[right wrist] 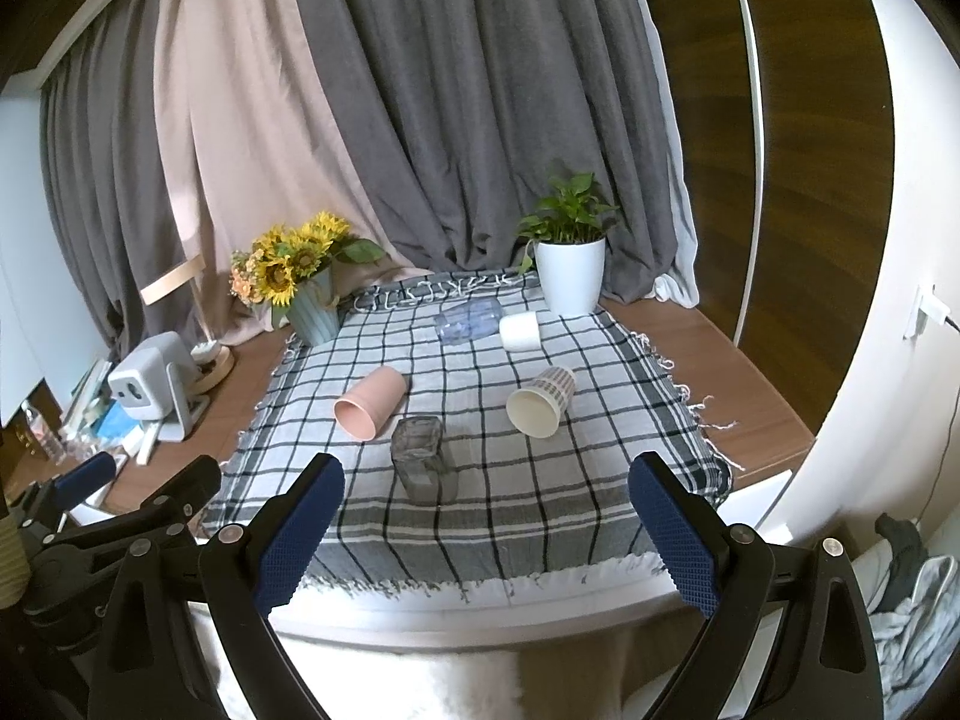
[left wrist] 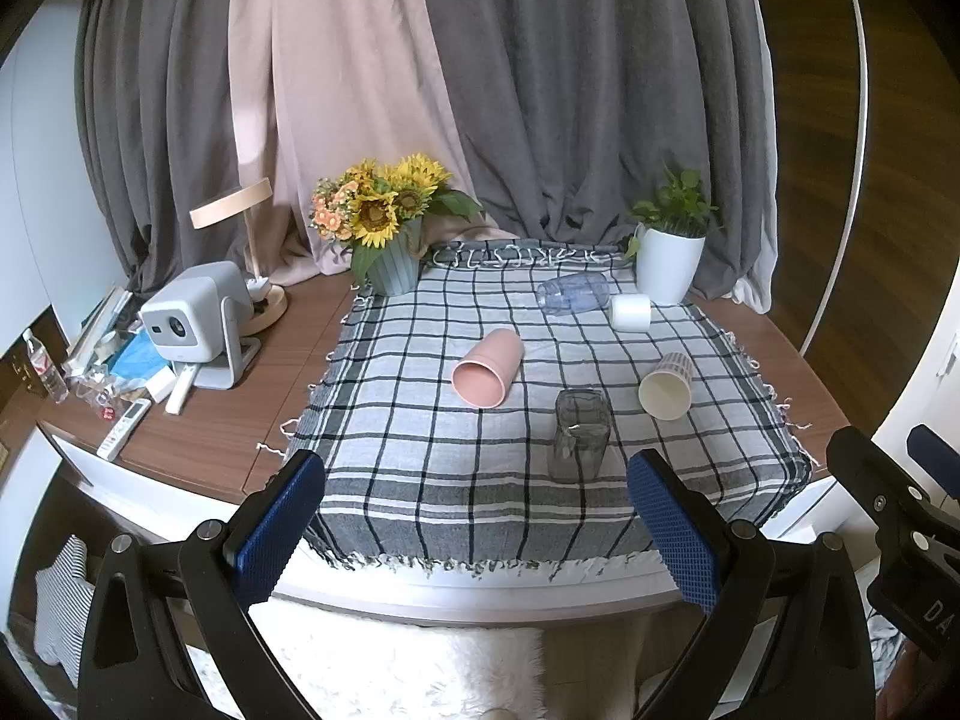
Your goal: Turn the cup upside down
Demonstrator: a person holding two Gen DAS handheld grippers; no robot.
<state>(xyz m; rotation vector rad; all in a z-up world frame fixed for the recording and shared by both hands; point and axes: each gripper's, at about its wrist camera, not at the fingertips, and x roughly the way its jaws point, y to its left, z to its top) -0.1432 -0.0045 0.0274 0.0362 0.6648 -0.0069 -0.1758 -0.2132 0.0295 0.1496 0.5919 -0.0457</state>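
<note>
The only lettering I can make out is "DA" in pale capitals on the black body of the right gripper (left wrist: 900,516), at the edge of the left wrist view, cut off there. The water bottle (left wrist: 45,363) by the desk's edge carries a label too small to read.

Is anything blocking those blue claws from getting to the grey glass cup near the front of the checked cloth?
Nothing visible does. Both the left gripper and right gripper are open, with only bare checked cloth before the grey glass cup. The pink cup lies behind it.
</note>
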